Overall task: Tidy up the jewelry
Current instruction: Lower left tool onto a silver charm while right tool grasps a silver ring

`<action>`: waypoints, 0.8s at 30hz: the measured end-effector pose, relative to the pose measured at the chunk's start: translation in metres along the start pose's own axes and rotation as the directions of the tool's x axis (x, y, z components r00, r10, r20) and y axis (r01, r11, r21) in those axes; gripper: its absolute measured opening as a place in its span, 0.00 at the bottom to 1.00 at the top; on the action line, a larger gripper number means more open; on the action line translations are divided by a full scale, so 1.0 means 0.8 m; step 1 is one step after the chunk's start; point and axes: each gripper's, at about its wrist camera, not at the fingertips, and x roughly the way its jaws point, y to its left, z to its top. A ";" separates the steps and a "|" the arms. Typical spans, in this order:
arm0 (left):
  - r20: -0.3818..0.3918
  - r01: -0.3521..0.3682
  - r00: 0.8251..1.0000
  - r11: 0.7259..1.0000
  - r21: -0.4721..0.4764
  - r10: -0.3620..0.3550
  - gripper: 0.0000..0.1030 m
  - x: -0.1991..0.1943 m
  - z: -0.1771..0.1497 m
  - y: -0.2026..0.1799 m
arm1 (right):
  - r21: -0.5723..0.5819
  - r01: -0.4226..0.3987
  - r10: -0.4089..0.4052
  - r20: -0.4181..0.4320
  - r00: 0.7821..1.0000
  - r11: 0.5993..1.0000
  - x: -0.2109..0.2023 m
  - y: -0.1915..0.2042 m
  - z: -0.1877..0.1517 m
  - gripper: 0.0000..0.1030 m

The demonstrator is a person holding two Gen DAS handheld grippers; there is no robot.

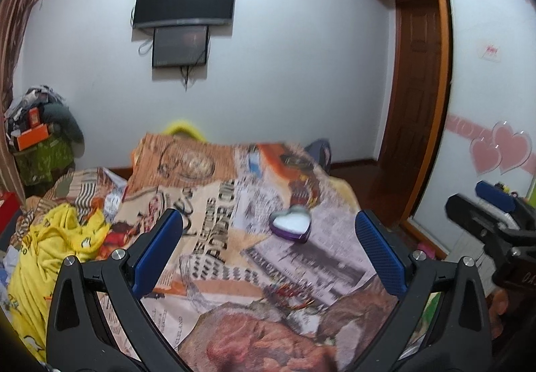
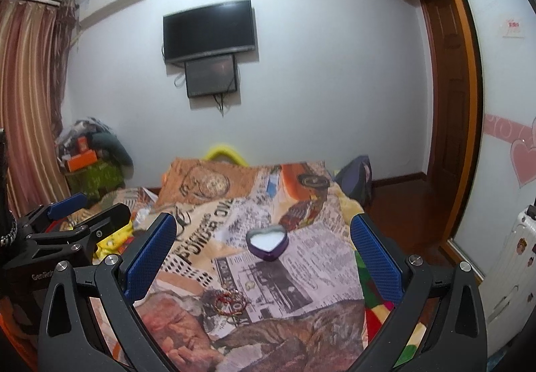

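Bed with newsprint-pattern blanket (image 2: pixel 301 271); its right edge drops to wooden floor (image 2: pixel 398 197), its left side crowded by a yellow garment (image 1: pixel 57 238). My left gripper (image 1: pixel 268 231) and my right gripper (image 2: pixel 263 234) both hang above the blanket, jaws spread wide, holding nothing. Heart-shaped tin (image 2: pixel 267 242), purple wall, pale inside, sits mid-blanket ahead of both grippers. Beaded bracelets (image 2: pixel 231 301) lie nearer, low between my right fingers; blurred in the left view, individual pieces indistinct.
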 end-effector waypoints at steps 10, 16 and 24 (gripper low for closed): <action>-0.192 -0.049 0.980 0.998 0.048 0.058 1.00 0.085 -0.042 0.021 | -0.006 0.012 -0.013 -0.214 0.977 1.000 0.074 -0.017 -0.037 1.00; -0.300 -0.046 0.952 0.998 0.053 0.060 1.00 0.129 -0.070 0.032 | -0.035 -0.004 -0.008 -0.348 0.937 0.999 0.121 -0.021 -0.074 1.00; -0.404 -0.031 0.914 0.999 0.028 0.040 0.87 0.158 -0.099 0.042 | -0.038 -0.105 0.073 -0.496 0.865 0.994 0.161 -0.008 -0.124 0.96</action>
